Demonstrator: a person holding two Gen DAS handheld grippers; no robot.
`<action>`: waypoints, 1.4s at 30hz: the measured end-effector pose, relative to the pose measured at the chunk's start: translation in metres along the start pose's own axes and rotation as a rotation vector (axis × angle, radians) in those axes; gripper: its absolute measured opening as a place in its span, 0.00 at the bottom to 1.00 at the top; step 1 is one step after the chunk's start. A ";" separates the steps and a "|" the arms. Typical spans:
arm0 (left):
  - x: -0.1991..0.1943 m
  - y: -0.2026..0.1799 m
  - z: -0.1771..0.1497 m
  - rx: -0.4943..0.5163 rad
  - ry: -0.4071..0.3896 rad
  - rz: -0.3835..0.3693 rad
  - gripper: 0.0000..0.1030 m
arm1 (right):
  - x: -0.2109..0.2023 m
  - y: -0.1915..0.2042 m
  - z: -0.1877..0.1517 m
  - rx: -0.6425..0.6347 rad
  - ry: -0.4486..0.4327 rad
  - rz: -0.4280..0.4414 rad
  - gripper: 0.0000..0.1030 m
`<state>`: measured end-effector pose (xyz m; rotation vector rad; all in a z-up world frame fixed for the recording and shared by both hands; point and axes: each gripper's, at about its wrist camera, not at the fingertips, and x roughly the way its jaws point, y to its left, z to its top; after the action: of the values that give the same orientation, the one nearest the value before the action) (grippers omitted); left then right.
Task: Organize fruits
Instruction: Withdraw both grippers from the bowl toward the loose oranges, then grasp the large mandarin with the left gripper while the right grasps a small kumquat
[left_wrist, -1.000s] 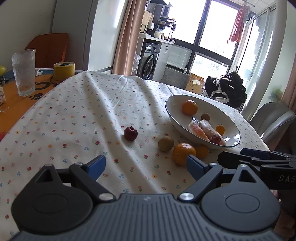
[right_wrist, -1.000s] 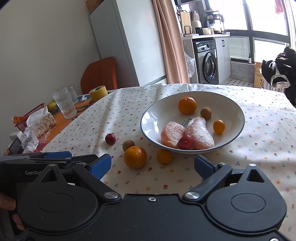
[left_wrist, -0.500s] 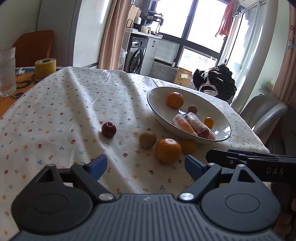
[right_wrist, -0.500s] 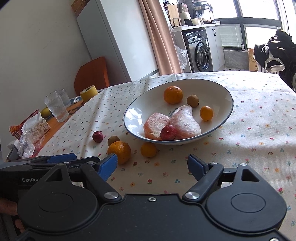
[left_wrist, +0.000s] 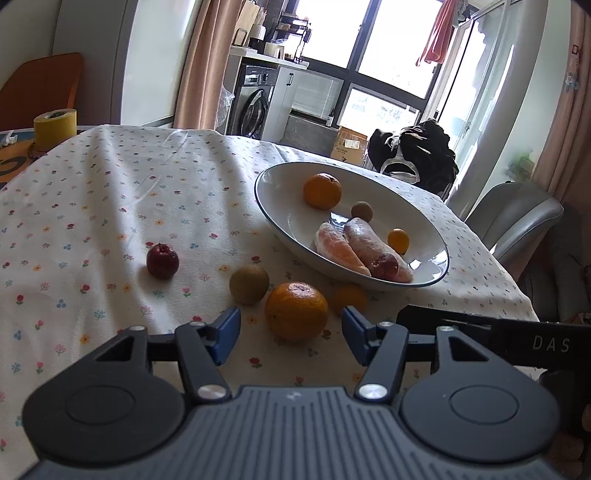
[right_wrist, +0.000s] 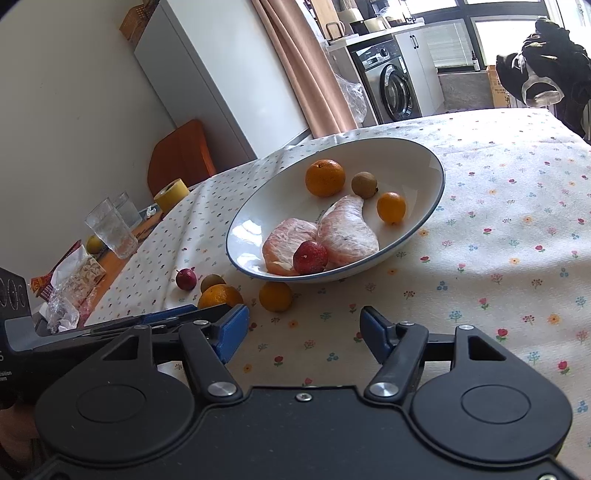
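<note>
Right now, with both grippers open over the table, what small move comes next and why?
Probably ease the left gripper forward until its open jaws straddle the large orange. That fruit lies on the cloth directly ahead, outside the bowl, nearer than the other loose fruit.

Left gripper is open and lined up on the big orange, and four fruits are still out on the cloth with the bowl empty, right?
Not quite: the bowl is not empty. The right wrist view shows an orange, a brown fruit, a small orange, a red fruit and two wrapped pieces in it. The rest holds: the left gripper is open, lined up on the big orange, and four fruits lie on the cloth.
</note>
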<state>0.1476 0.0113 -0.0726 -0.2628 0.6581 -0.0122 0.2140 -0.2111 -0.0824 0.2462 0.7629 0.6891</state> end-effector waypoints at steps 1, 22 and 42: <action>0.002 -0.001 0.000 -0.001 -0.001 0.006 0.56 | 0.001 0.000 0.000 0.001 0.002 -0.001 0.62; -0.016 0.017 -0.003 -0.066 -0.045 0.029 0.35 | 0.029 0.025 0.005 -0.041 0.033 -0.019 0.52; -0.042 0.061 -0.010 -0.153 -0.090 0.041 0.35 | 0.052 0.059 0.003 -0.114 0.035 -0.098 0.22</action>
<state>0.1038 0.0722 -0.0695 -0.3948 0.5752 0.0894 0.2144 -0.1321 -0.0826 0.0924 0.7610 0.6434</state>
